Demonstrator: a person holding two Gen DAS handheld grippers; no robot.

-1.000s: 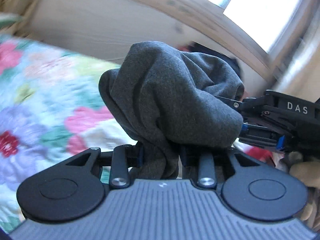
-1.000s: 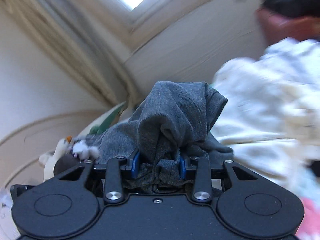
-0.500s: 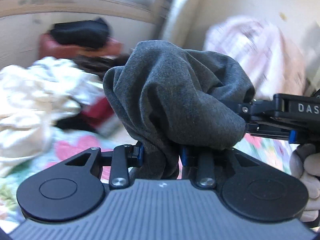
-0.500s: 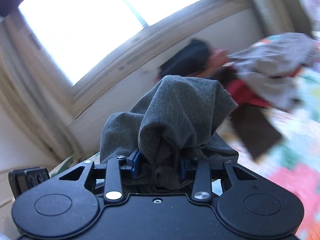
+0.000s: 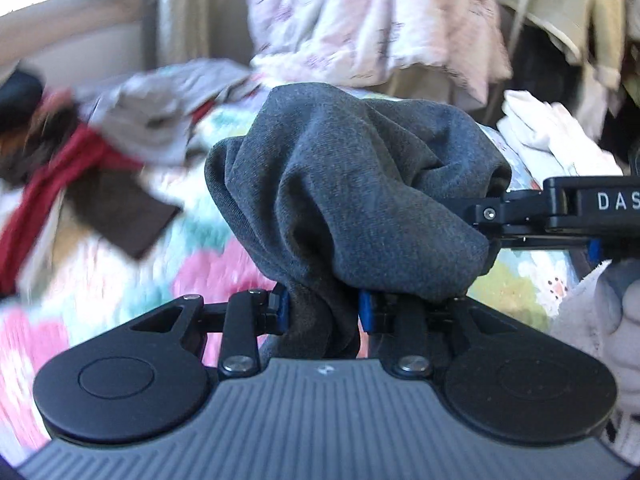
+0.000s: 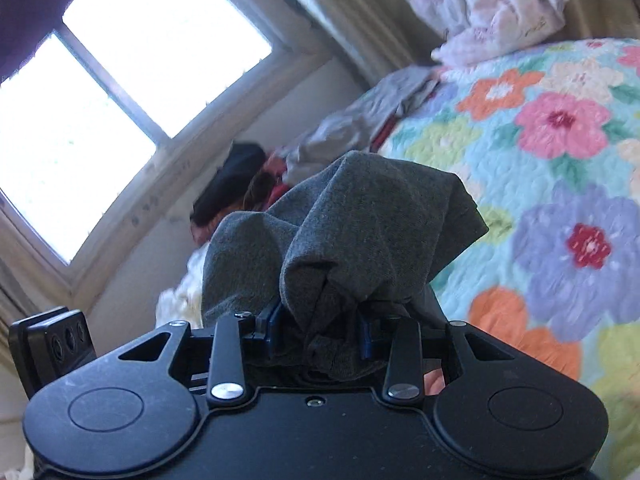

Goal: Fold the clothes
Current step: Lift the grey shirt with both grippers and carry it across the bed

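Grey garment (image 5: 352, 184) bunched in mid-air above the floral quilt (image 6: 560, 160).
Clamped by left tongs (image 5: 322, 312) and right tongs (image 6: 318, 334) alike, close together, likely to carry it clear of laundry pile (image 5: 120, 120).

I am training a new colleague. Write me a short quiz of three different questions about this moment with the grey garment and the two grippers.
1. True or false: the left gripper and the right gripper are both shut on the grey garment.
2. Multiple choice: what covers the bed? A) a plain white sheet B) a floral quilt C) a striped blanket
3. Fill in: the loose pile of clothes seen in the left wrist view includes a dark ___ piece.

Key: 1 true; 2 B; 3 red
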